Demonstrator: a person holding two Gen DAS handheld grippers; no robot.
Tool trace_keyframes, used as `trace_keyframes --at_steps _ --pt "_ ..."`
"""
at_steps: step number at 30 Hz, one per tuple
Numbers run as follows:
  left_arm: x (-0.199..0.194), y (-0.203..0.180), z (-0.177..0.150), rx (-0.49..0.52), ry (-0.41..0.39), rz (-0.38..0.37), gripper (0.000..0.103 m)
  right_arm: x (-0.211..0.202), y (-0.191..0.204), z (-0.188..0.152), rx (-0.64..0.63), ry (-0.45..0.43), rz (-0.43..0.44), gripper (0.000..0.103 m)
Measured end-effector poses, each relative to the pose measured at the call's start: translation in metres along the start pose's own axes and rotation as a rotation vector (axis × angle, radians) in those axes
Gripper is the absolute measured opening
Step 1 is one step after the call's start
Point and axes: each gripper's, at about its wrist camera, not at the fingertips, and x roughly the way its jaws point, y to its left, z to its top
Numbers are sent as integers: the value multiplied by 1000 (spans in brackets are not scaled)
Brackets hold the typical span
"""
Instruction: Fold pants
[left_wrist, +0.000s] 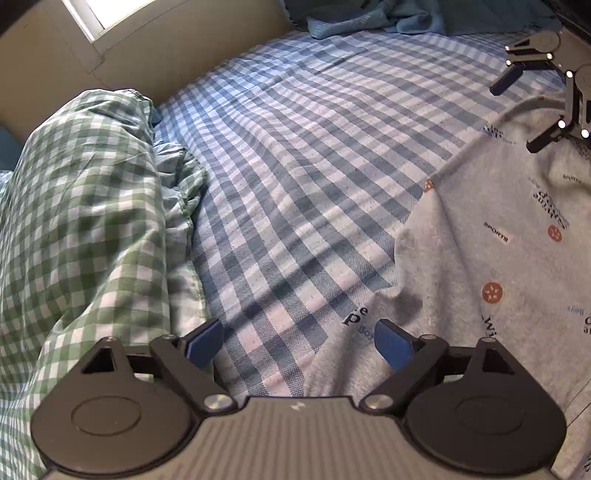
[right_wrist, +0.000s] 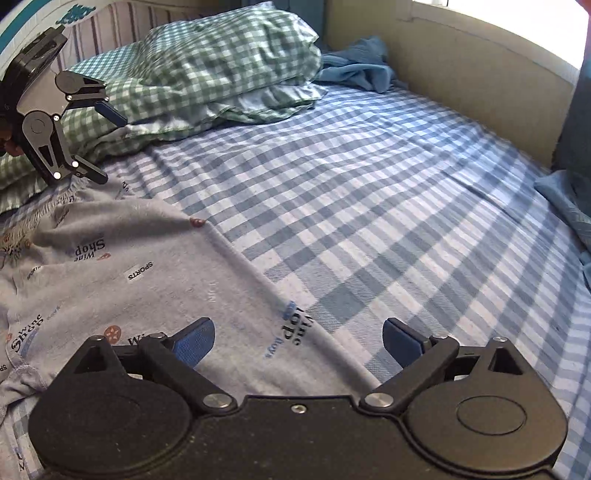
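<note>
The grey printed pants (left_wrist: 480, 258) lie spread on the blue checked bed sheet (left_wrist: 314, 155); in the right wrist view the pants (right_wrist: 122, 266) fill the lower left. My left gripper (left_wrist: 299, 345) is open and empty, hovering over the pants' edge; it also shows in the right wrist view (right_wrist: 101, 142), open, above the pants' far corner. My right gripper (right_wrist: 297, 341) is open and empty above the pants' long edge; it shows in the left wrist view (left_wrist: 517, 114), open, at the far end of the pants.
A green checked pillow (left_wrist: 81, 206) lies at the left, also seen in the right wrist view (right_wrist: 221, 59). A blue towel (right_wrist: 358, 66) is bunched by the wall. More blue cloth (left_wrist: 369, 18) lies at the bed's far end. A cream wall (right_wrist: 461, 74) borders the bed.
</note>
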Motion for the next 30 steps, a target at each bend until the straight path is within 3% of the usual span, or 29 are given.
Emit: trace_keyframes --at_steps 2,4,6,9,13,15,16,17,21,26,30 --pt "6 -3 -3 12 0 0 85 7 5 5 -12 6 15 95" --pt "12 -4 -2 12 17 -41 65 13 8 11 -3 3 40 90" --pt "17 -9 -3 38 50 -82 30 22 12 19 -8 9 78 85" --pt "23 -16 -6 68 67 -103 2 36 25 31 -73 46 98 71" --pt "19 -30 -9 118 52 -11 0 57 31 40 -86 102 105 54" --pt "17 -31 -10 115 39 62 0 56 32 42 -69 96 118 30" --pt "14 -29 -12 108 31 94 0 54 34 43 -74 94 97 11" --pt "10 -27 -12 94 18 112 0 53 37 43 -87 97 76 4" --pt "-7 -17 -16 39 -25 176 0 41 48 42 -110 61 30 1" --pt "-27 -28 -17 52 -77 263 0 19 67 40 -115 -7 -61 0" --pt "-54 -43 -27 75 -164 352 0 -11 90 33 -126 -89 -142 0"
